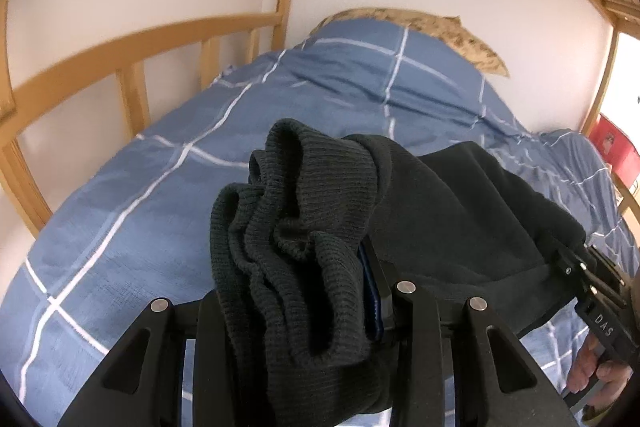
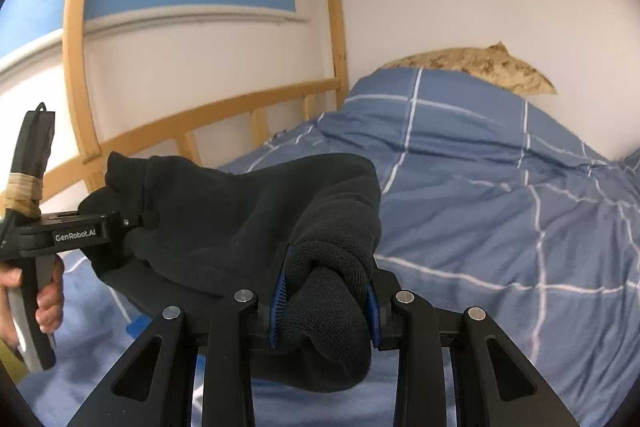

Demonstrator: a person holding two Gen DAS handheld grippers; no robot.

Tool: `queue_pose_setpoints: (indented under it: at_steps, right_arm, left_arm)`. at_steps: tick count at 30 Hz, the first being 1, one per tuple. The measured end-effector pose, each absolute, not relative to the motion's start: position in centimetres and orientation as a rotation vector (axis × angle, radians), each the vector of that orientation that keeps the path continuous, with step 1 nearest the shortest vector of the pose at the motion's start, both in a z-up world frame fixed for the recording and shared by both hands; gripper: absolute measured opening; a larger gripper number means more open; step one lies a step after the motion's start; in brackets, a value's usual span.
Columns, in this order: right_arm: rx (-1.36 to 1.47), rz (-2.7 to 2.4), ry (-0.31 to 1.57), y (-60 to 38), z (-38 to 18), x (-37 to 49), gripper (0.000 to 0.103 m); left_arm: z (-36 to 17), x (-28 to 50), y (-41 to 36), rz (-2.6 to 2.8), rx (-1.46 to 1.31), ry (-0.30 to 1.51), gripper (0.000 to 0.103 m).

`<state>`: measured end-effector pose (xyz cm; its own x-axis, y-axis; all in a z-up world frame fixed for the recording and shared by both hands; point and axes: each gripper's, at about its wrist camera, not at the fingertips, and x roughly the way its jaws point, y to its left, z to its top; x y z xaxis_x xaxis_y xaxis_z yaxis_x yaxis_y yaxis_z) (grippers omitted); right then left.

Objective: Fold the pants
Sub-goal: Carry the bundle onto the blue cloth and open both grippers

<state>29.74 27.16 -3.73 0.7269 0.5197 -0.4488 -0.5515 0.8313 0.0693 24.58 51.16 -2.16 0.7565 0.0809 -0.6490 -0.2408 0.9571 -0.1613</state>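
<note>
The pants (image 1: pixel 440 211) hide both tongs' tips; left tongs (image 1: pixel 304 291) and right tongs (image 2: pixel 326 291) clamp bunched cuffs above the bed (image 2: pixel 500 187).

Support surface is a bed (image 2: pixel 260 99) with a light wooden slatted frame, set against a white wall. A blue duvet (image 1: pixel 168 163) with a white grid pattern covers it, rumpled, creases toward the far end. A beige mottled pillow (image 2: pixel 480 67) sits at the far end against the wall, duvet edge overlapping its lower part. A small blue scrap (image 2: pixel 138 325) lies on the duvet in the right wrist view.
</note>
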Motion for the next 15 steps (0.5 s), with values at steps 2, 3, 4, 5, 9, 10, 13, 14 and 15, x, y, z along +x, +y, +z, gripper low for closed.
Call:
queue_pose_setpoints:
  at_steps: [2, 3, 4, 5, 9, 10, 13, 14, 15]
  right_arm:
    - [-0.067, 0.579, 0.495, 28.0, -5.1, 30.2, 0.032]
    - [-0.07, 0.573, 0.502, 28.4, -5.7, 30.4, 0.032]
    - [-0.074, 0.569, 0.509, 28.6, -6.3, 30.4, 0.032]
    - [-0.083, 0.562, 0.519, 28.9, -6.9, 30.4, 0.032]
    - [-0.08, 0.521, 0.566, 29.2, -8.7, 30.1, 0.036]
    - [-0.076, 0.511, 0.58, 29.1, -9.0, 30.1, 0.038]
    - [-0.091, 0.498, 0.61, 29.1, -8.9, 29.3, 0.047]
    - [-0.105, 0.495, 0.61, 29.2, -8.8, 29.0, 0.05]
    - [-0.116, 0.486, 0.612, 29.3, -8.6, 28.9, 0.055]
  left_arm:
    - [-3.6, 25.1, 52.0, 0.174, -0.255, 0.717, 0.036]
    - [-4.0, 25.0, 52.2, 0.171, -0.256, 0.724, 0.036]
    - [-4.9, 25.1, 52.4, 0.164, -0.255, 0.742, 0.036]
    - [-5.5, 25.0, 52.5, 0.16, -0.253, 0.76, 0.037]
    - [-6.7, 24.1, 52.5, 0.178, -0.246, 0.802, 0.048]
    - [-6.7, 23.7, 52.5, 0.205, -0.226, 0.811, 0.058]
    - [-6.3, 22.5, 52.4, 0.26, -0.176, 0.829, 0.073]
    - [-6.2, 21.9, 52.3, 0.276, -0.161, 0.838, 0.078]
    - [-6.1, 21.4, 52.4, 0.293, -0.154, 0.852, 0.079]
